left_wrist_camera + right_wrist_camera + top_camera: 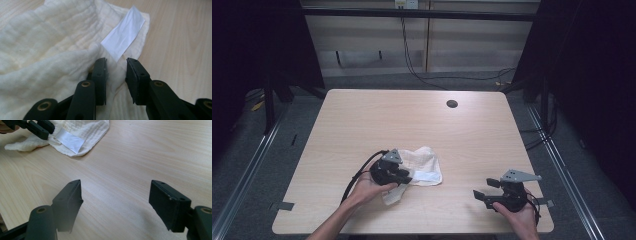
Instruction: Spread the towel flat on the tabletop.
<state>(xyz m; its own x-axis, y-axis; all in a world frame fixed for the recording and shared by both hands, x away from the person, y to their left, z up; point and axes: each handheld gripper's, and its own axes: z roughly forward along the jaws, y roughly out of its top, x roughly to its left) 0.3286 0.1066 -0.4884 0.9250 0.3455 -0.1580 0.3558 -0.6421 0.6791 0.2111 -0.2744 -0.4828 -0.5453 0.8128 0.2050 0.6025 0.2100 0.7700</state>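
Cream muslin cloth (422, 167), soft, crinkled and loosely bunched, lies at about seven o'clock on the pale wood-grain desk (412, 120), a smooth white label (123, 32) lying flat near its hem. The folding looks barely begun: the cloth is still rumpled, no clean fold made. The left gripper (116, 75) sits over the cloth's edge, jaws narrowly parted with a fold of fabric between them, not visibly pinched. The right gripper (115, 205) waits at five o'clock, jaws wide over bare desk.
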